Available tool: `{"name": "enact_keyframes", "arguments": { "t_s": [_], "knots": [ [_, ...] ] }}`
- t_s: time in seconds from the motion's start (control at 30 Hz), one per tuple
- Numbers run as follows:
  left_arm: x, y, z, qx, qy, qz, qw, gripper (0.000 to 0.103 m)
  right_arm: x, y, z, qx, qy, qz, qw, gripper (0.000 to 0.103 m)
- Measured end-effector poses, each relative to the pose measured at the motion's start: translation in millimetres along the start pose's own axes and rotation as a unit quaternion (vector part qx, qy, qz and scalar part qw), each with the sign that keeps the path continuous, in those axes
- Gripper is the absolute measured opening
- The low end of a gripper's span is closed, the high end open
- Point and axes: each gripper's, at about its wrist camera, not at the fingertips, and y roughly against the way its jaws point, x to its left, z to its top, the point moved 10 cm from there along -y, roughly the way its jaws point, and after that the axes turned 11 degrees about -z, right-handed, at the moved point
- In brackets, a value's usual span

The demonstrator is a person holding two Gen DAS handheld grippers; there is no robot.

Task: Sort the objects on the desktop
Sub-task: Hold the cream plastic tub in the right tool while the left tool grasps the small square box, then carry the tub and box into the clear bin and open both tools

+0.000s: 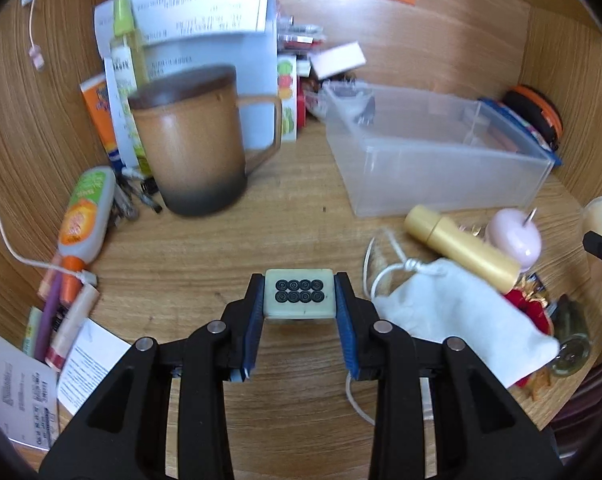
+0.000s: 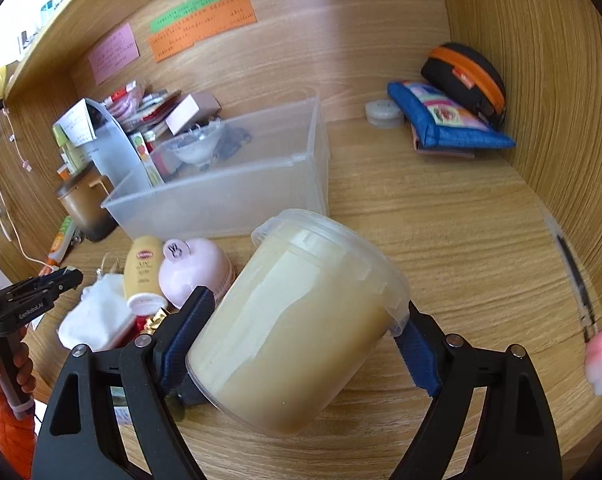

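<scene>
My left gripper (image 1: 299,300) is shut on a pale mahjong tile (image 1: 299,297) with black circles, held above the wooden desk (image 1: 285,236). My right gripper (image 2: 301,324) is shut on a clear plastic tub (image 2: 297,320) full of cream-coloured paste, tilted to the right over the desk. A clear plastic bin (image 1: 429,148) stands ahead to the right in the left wrist view and it also shows in the right wrist view (image 2: 229,176). The left gripper shows at the left edge of the right wrist view (image 2: 67,278).
A brown lidded mug (image 1: 193,140) stands left of the bin. A yellow tube (image 1: 461,248), pink round object (image 1: 515,236) and white drawstring pouch (image 1: 461,320) lie at the right. Glue bottle (image 1: 87,216), pens and papers lie left. A blue pouch (image 2: 449,120) and black-orange case (image 2: 467,76) sit in the far right corner.
</scene>
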Motion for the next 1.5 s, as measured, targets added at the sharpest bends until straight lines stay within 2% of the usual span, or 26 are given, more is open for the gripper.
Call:
{"name": "enact_keyframes", "arguments": {
  "t_s": [0.03,0.23,0.53,0.87,1.23,1.5],
  "knots": [
    [-0.3,2.5,2.6,-0.004,-0.003,0.007,1.0,0.033,0.4,2.6,2.6,-0.004,0.001,0.0,1.0,0.084],
    [-5.9,14.4,13.1,-0.019,-0.005,-0.004,0.9998,0.033,6.7,17.6,18.4,-0.025,0.018,0.007,0.999,0.084],
    [-20.4,43.2,43.6,-0.05,-0.007,-0.038,0.998,0.033,17.7,38.1,51.9,-0.063,0.046,0.014,0.997,0.084],
    [-39.3,60.5,81.2,-0.062,-0.011,-0.084,0.9944,0.033,24.0,45.9,83.5,-0.088,0.076,0.016,0.993,0.084],
    [-53.3,51.1,118.6,-0.058,-0.01,-0.115,0.9917,0.033,44.4,37.1,113.3,-0.096,0.114,0.029,0.988,0.084],
    [-67.1,35.5,146.3,-0.054,-0.027,-0.118,0.9912,0.033,65.8,19.4,134.1,-0.091,0.137,0.048,0.985,0.084]
  ]
}}
